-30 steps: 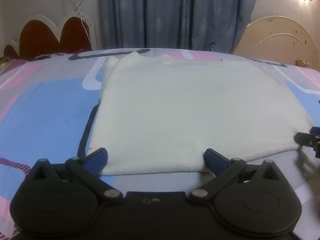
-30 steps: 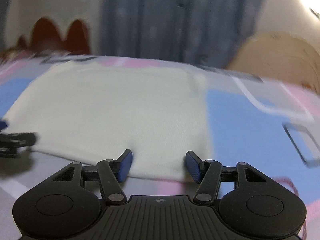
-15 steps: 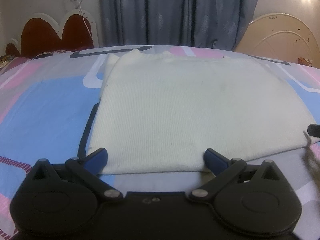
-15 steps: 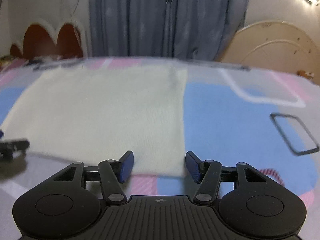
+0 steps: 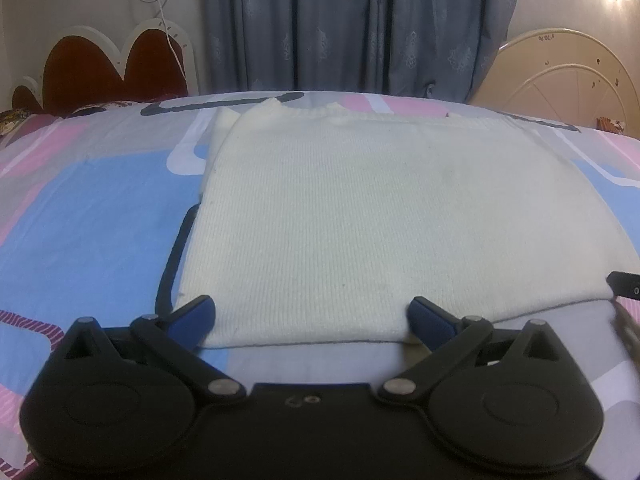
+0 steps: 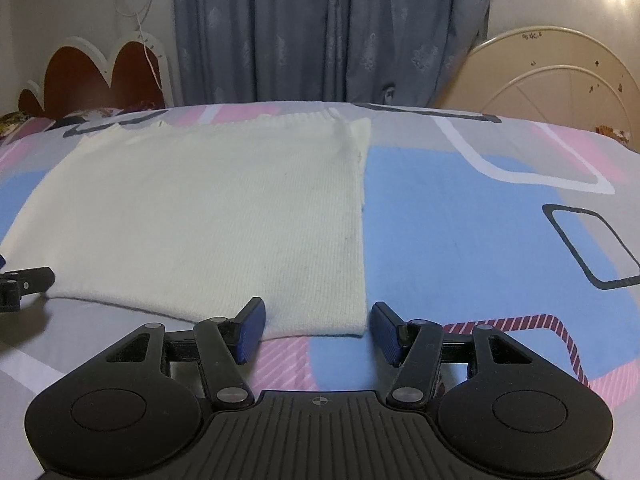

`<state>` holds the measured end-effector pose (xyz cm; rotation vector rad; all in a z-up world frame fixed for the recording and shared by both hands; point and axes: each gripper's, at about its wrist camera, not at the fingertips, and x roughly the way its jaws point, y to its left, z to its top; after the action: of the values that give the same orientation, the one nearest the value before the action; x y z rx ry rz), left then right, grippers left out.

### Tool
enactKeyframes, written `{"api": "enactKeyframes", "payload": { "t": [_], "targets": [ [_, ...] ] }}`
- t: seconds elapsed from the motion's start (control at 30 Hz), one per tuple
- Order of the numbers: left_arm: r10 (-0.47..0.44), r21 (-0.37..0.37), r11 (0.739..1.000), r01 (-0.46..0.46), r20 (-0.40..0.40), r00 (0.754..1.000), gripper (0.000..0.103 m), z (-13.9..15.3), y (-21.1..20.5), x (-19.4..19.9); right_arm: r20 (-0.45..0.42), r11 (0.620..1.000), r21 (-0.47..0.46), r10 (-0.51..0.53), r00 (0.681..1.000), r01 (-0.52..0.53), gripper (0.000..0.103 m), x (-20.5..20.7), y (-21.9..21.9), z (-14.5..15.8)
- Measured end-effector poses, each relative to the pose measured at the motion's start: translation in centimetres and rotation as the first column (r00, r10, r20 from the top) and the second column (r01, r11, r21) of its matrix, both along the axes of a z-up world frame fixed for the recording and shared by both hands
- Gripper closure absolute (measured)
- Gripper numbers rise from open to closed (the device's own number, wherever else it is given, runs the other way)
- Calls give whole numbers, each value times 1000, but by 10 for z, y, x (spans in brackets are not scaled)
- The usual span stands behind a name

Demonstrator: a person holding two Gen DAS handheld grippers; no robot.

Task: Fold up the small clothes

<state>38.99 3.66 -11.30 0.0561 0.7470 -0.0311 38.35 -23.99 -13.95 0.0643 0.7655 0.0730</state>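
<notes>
A cream knitted garment [image 5: 360,220] lies flat on the bed, folded into a rough rectangle; it also shows in the right wrist view [image 6: 208,216]. My left gripper [image 5: 310,316] is open and empty, its blue pads astride the garment's near left hem. My right gripper [image 6: 316,322] is open and empty at the garment's near right corner. A tip of the right gripper shows at the right edge of the left wrist view [image 5: 626,285], and a tip of the left gripper shows at the left edge of the right wrist view [image 6: 24,283].
The bed has a pink, blue and grey patterned sheet [image 6: 480,220]. A red and white headboard [image 5: 108,64] stands at the back left, grey curtains [image 5: 352,24] behind, and a cream round bed frame [image 5: 560,76] at the back right.
My right gripper has shifted right along the hem to the garment's right corner and steadied. My left gripper has hardly moved. Both stay open.
</notes>
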Motion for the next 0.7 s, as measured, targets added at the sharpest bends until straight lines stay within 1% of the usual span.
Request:
{"api": "enactKeyframes", "payload": {
  "t": [0.13,0.3,0.43,0.5,0.57,0.6,0.63,0.67,0.7],
  "targets": [
    [-19,-3,1000,19,-5,1000,0,1,2,1,-15,1000,-2,-3,1000,3,46,2,1,2],
    [-78,-3,997,78,-51,996,0,5,7,5,-47,1000,-17,23,999,-23,46,9,-2,6],
    [-108,18,994,110,-76,991,0,6,6,5,-75,999,-19,41,996,-43,46,12,-2,8],
    [-118,57,991,124,-99,988,0,7,3,2,-88,998,-19,51,995,-53,45,14,-4,9],
    [-103,107,988,115,-112,988,0,9,2,-4,-96,998,-29,45,994,-48,41,13,-5,11],
    [-88,114,988,102,-119,989,0,11,4,-7,-89,999,-30,33,996,-35,41,10,-7,15],
    [-57,117,991,71,-121,991,1,14,7,-12,-60,1000,-22,12,998,-14,41,5,-10,21],
    [-20,98,995,31,-106,994,2,19,11,-18,-23,1000,4,-1,1000,1,41,-2,-14,28],
    [-6,55,998,11,-89,996,3,23,16,-23,1,999,48,0,1000,0,41,-9,-18,33]
  ]
}}
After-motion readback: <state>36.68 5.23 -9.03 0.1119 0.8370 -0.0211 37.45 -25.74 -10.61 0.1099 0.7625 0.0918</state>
